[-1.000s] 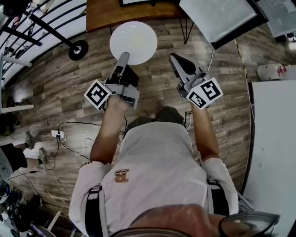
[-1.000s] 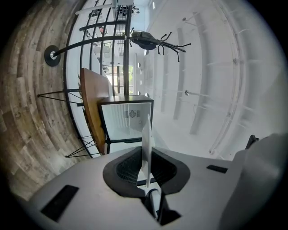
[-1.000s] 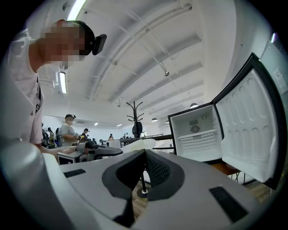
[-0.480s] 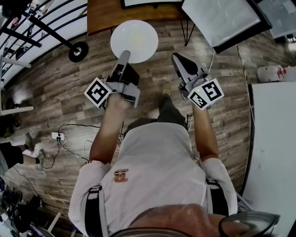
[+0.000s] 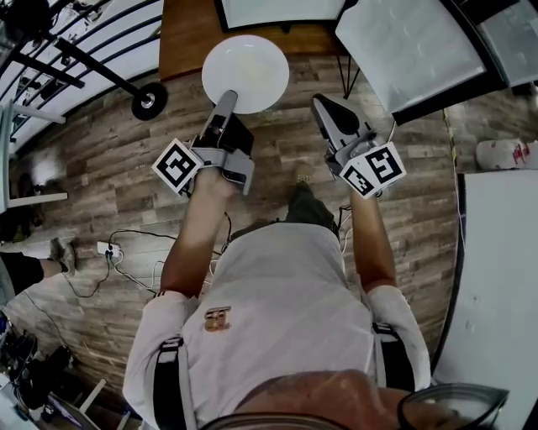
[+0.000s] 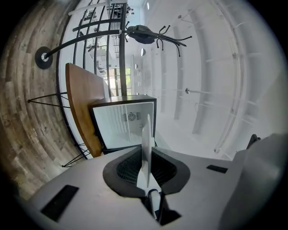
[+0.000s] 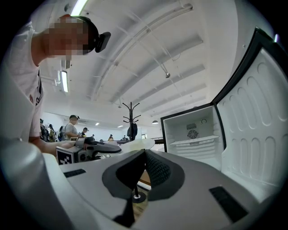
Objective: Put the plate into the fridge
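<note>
A round white plate is held flat out in front of me, over the wood floor and the front edge of a wooden table. My left gripper is shut on its near rim. In the left gripper view the plate shows edge-on between the dark pads. The small fridge stands open just ahead, its white inside bare apart from one shelf. My right gripper hangs beside the plate, shut and empty, its pads together.
The fridge door swings out to the right, ribbed inside. A coat rack's black base stands on the left. Cables and a power strip lie on the floor behind. A white counter runs along the right.
I have stepped forward: the plate and both grippers have moved a little toward the fridge, and the plate now overlaps the table's edge. Both grips are unchanged.
</note>
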Demonstrator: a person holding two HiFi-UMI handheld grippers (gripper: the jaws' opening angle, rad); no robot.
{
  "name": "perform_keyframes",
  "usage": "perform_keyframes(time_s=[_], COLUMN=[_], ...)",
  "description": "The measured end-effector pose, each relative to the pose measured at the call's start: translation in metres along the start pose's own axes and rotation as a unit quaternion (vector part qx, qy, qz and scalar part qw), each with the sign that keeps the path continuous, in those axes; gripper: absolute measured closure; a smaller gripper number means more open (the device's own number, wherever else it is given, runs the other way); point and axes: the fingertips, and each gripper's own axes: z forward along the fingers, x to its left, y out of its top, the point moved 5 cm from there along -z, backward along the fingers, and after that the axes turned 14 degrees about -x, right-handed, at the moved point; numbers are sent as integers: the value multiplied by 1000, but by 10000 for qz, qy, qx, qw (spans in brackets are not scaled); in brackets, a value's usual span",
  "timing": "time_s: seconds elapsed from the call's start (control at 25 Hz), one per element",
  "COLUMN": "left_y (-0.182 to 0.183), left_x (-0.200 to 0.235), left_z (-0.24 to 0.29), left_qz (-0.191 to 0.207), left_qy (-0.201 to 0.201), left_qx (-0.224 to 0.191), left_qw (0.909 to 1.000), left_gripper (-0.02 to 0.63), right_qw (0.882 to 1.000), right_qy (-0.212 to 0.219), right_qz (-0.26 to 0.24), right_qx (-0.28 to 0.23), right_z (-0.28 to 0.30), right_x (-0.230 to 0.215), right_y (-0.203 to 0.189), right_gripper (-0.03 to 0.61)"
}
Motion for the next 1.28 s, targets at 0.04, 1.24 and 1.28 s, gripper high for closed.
perform_keyframes(time_s=[0.04, 1.24, 1.28], left_y=[-3, -84, -83], left_x=[2, 52, 52], left_z=[13, 350, 355], left_qz=[18, 207, 187], left_qy=[16, 302, 327], left_qx=[-14, -680, -691], left_qw=[10000, 9970, 9969], left_gripper=[568, 568, 568], right_qw=[10000, 9990, 9990], right_qy=[12, 275, 278], right_qz=[-25, -150, -144], right_qx=[-3, 315, 317], right_z=[4, 85, 88], right_x=[-14, -282, -283], right_y=[1, -14, -14], right_gripper=[546, 546, 546])
